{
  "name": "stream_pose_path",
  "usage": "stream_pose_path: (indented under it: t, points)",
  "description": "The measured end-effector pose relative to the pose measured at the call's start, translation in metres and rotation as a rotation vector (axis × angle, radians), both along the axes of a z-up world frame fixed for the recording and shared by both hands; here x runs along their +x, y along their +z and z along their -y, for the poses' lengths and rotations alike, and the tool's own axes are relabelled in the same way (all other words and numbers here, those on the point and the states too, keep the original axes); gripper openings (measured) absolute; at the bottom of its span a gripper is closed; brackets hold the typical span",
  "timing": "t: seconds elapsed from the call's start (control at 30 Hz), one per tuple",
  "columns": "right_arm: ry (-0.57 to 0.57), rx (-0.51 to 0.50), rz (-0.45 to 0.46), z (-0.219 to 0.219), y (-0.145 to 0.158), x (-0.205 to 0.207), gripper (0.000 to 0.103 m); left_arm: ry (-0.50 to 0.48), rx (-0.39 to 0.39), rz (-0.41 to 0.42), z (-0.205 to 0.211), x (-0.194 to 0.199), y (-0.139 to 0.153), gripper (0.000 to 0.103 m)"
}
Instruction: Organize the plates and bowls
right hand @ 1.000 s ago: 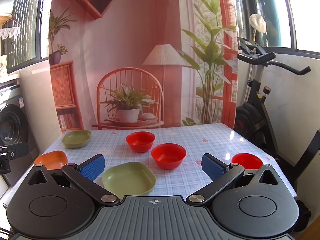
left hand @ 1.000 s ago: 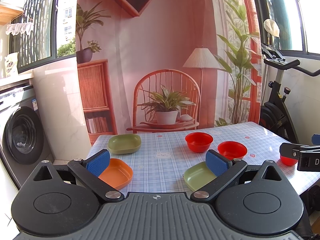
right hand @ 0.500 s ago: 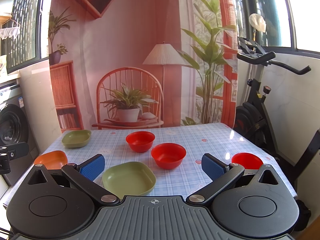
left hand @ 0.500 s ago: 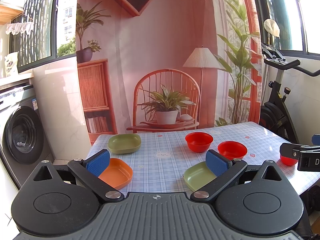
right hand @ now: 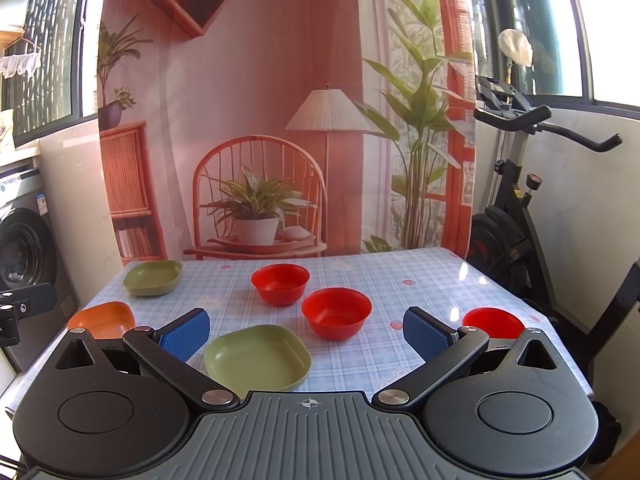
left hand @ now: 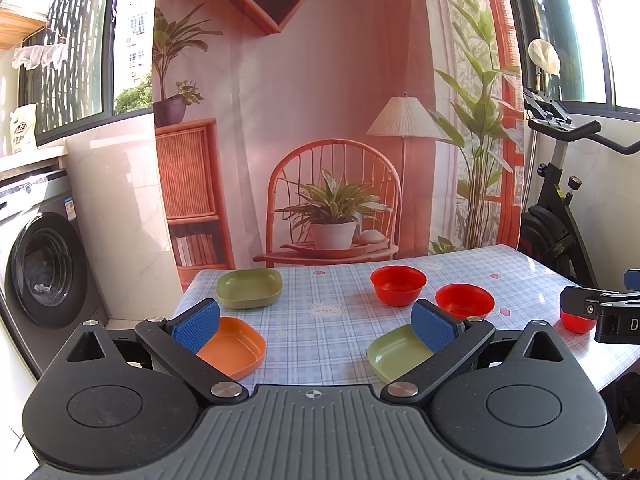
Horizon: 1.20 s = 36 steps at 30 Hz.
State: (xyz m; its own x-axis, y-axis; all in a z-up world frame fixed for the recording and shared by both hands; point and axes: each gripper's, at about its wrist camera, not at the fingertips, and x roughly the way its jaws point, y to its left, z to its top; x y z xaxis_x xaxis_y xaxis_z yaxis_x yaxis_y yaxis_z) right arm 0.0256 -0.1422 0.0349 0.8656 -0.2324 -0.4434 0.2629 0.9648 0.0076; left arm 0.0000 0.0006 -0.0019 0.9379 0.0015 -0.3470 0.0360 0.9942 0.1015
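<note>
On the checked table (right hand: 400, 280) lie a far green plate (right hand: 152, 277), an orange plate (right hand: 104, 319), a near green plate (right hand: 258, 356) and three red bowls: one far (right hand: 281, 283), one middle (right hand: 336, 312), one at the right edge (right hand: 493, 321). My right gripper (right hand: 306, 334) is open and empty, held at the table's near edge above the near green plate. My left gripper (left hand: 316, 322) is open and empty, with the orange plate (left hand: 234, 346) by its left finger and the near green plate (left hand: 396, 352) by its right finger.
A washing machine (left hand: 44, 272) stands left of the table and an exercise bike (right hand: 516, 216) to its right. A printed backdrop hangs behind the far edge. The right gripper's tip (left hand: 600, 312) shows at the right of the left wrist view.
</note>
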Motion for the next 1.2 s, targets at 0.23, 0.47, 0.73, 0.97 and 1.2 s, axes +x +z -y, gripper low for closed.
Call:
stream_pose_path:
  t: [0.23,0.47,0.73,0.97,1.2]
  points:
    - [0.000,0.000,0.000,0.000,0.000,0.000,0.103,0.000,-0.002,-0.001,0.000,0.000,0.000,0.103]
    - [0.000,0.000,-0.001,0.001,0.000,0.000,0.103,-0.002,-0.002,-0.004,0.000,0.000,0.000,0.103]
    - [0.016,-0.010,0.021,0.003,0.003,0.001,0.103,0.030,-0.027,-0.029,-0.007,0.006,0.001,0.103]
    - [0.035,-0.002,0.039,0.021,0.009,0.035,0.103,0.097,0.005,-0.018,-0.024,0.036,0.010,0.103]
    - [0.057,-0.006,0.050,0.027,0.010,0.078,0.103,0.103,0.034,0.003,-0.046,0.071,0.027,0.103]
